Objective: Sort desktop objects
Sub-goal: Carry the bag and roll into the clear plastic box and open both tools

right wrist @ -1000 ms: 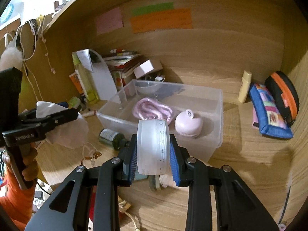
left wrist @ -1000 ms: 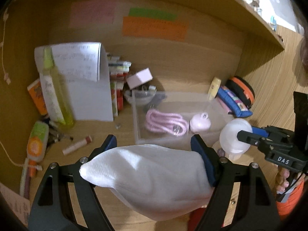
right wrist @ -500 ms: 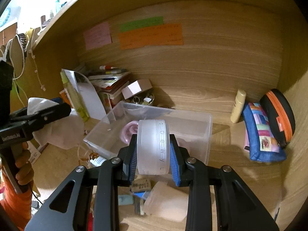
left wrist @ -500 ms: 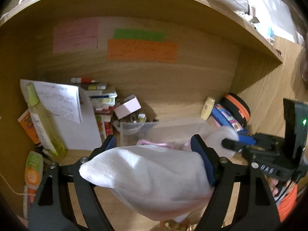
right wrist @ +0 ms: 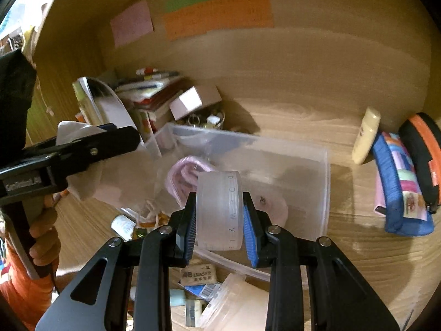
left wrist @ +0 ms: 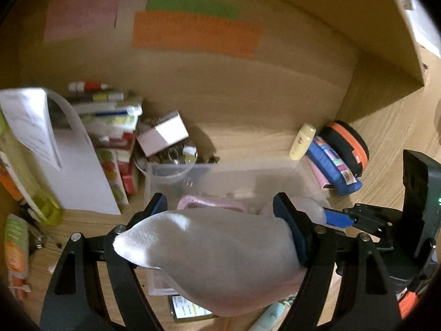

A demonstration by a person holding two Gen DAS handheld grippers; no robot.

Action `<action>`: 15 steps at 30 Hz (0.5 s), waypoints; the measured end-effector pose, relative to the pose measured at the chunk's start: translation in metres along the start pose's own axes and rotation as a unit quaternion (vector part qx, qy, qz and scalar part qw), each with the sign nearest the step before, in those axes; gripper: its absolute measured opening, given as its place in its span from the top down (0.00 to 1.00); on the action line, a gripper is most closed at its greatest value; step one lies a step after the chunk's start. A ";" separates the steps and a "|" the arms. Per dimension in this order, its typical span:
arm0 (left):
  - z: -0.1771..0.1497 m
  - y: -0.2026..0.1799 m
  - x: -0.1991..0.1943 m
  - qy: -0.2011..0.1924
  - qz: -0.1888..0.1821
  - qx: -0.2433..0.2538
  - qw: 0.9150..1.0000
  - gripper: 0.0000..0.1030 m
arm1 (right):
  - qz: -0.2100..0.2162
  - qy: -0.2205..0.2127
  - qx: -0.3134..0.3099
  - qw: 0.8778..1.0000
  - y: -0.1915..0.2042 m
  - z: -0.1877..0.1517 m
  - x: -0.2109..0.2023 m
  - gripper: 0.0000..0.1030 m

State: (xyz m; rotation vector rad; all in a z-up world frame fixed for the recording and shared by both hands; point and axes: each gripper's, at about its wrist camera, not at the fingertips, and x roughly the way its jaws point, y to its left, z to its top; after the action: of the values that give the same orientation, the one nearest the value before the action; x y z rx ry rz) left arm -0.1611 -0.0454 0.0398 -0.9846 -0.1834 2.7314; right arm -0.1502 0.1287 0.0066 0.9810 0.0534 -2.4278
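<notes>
My left gripper (left wrist: 220, 215) is shut on a white cloth pouch (left wrist: 209, 259), held above the near edge of a clear plastic bin (left wrist: 220, 176). From the right wrist view the left gripper (right wrist: 121, 140) and its pouch (right wrist: 110, 182) hang at the bin's left end. My right gripper (right wrist: 219, 209) is shut on a translucent white round case (right wrist: 220, 209) with embossed letters, over the bin's (right wrist: 317, 193) near wall. In the bin lie a coiled pink cable (right wrist: 184, 176) and a pink round object (right wrist: 275, 207).
Books with a white box (left wrist: 162, 135) on them and a paper pad (left wrist: 69, 165) stand at the back left. A yellow tube (right wrist: 366, 135), blue pouch (right wrist: 402, 182) and black-orange case (right wrist: 424, 160) lie right. An eraser (right wrist: 198, 274) and small items lie before the bin.
Both grippers have moved forward and lower toward the bin, which now looks nearer in both views. Each still holds its object.
</notes>
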 end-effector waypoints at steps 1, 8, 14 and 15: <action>-0.001 0.001 0.004 0.005 -0.003 -0.002 1.000 0.23 | -0.002 0.004 -0.001 1.000 -0.001 -0.001 0.004 0.74; -0.010 0.007 0.034 0.038 -0.011 -0.005 0.999 0.23 | 0.005 0.030 -0.006 1.000 -0.002 -0.004 0.023 0.74; -0.018 0.005 0.051 0.056 0.006 -0.002 0.998 0.23 | -0.014 0.039 -0.037 0.998 0.008 -0.010 0.033 0.74; -0.019 0.005 0.053 0.059 0.007 -0.001 0.998 0.23 | -0.017 0.038 -0.043 0.998 0.010 -0.011 0.032 0.74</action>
State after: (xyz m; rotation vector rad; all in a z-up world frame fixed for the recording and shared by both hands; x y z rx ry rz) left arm -0.1891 -0.0358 -0.0085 -1.1485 -0.1586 2.6752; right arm -0.1583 0.1083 -0.0210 1.0407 0.2007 -2.3981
